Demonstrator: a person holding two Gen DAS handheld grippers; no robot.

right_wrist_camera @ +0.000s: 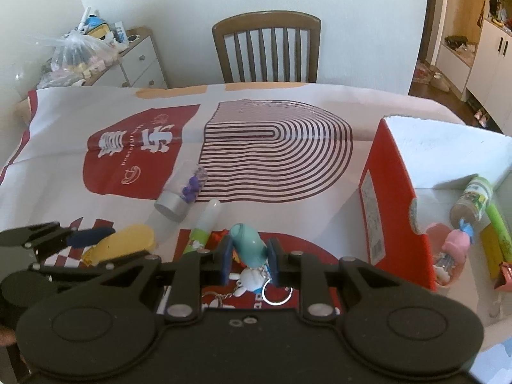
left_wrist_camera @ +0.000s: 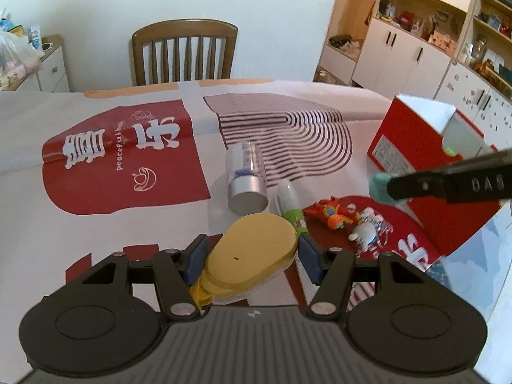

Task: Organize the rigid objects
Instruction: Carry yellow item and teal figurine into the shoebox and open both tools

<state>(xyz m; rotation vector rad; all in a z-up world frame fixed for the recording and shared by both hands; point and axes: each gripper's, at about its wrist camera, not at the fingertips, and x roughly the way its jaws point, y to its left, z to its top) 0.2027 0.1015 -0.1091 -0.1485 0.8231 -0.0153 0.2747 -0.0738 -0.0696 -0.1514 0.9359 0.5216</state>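
Note:
My left gripper (left_wrist_camera: pixel 252 254) is shut on a flat yellow oval object (left_wrist_camera: pixel 252 249), low over the table; it also shows in the right wrist view (right_wrist_camera: pixel 124 243). My right gripper (right_wrist_camera: pixel 248 256) is shut on a small teal object (right_wrist_camera: pixel 248 244), held above a white-and-blue keychain figure (right_wrist_camera: pixel 252 280). The teal object also shows in the left wrist view (left_wrist_camera: pixel 379 187), beside the red box (left_wrist_camera: pixel 409 160). On the cloth lie a clear tube with a silver cap (left_wrist_camera: pixel 244 176), a white-and-green tube (left_wrist_camera: pixel 291 208) and a red-orange toy (left_wrist_camera: pixel 332 216).
The open red box (right_wrist_camera: pixel 390 198) stands at the table's right and holds a pink figure (right_wrist_camera: pixel 454 243), a small jar (right_wrist_camera: pixel 473 198) and green and yellow sticks. A wooden chair (right_wrist_camera: pixel 267 51) stands behind the table. Cabinets line the right wall.

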